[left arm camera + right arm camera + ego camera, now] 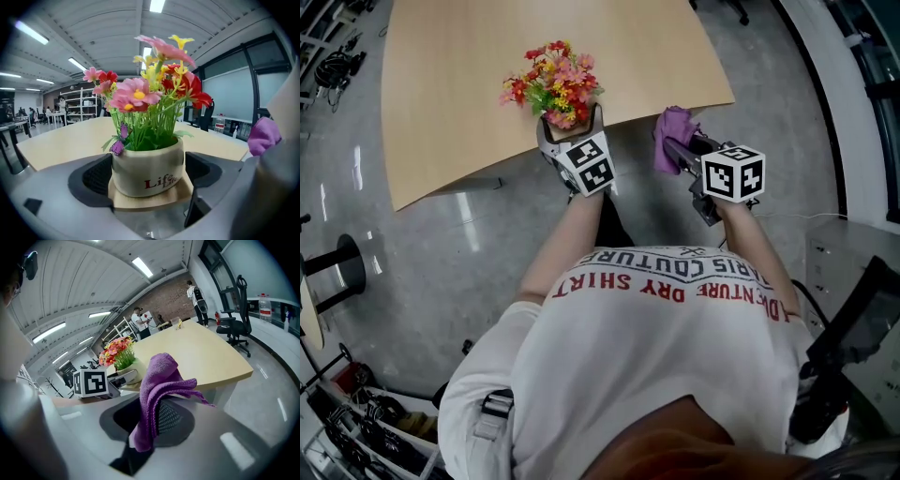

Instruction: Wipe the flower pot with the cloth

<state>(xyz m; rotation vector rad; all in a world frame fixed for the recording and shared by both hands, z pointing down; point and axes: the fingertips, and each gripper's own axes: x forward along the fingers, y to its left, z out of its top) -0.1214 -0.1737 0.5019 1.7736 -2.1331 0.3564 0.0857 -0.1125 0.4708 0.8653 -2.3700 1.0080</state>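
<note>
Left gripper view: our left gripper [570, 120] has its jaws spread around the flower pot [147, 171]. Right gripper [152, 417] pinches the cloth [161, 376], which hides one pad.

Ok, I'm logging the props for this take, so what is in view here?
flower pot: one, cream with red lettering, on the table's near edge
flowers: one bunch, pink, red and yellow, in the flower pot
butterfly: one, purple, on the flowers' stems
cloth: one, purple, hanging from the right gripper
table: one, light wood, in front of the person
office chair: one, black, on the floor beside the table
people: two, white tops, standing past the table's far end
left gripper: one, grey, jaws open either side of the flower pot
right gripper: one, grey, shut on the cloth
</note>
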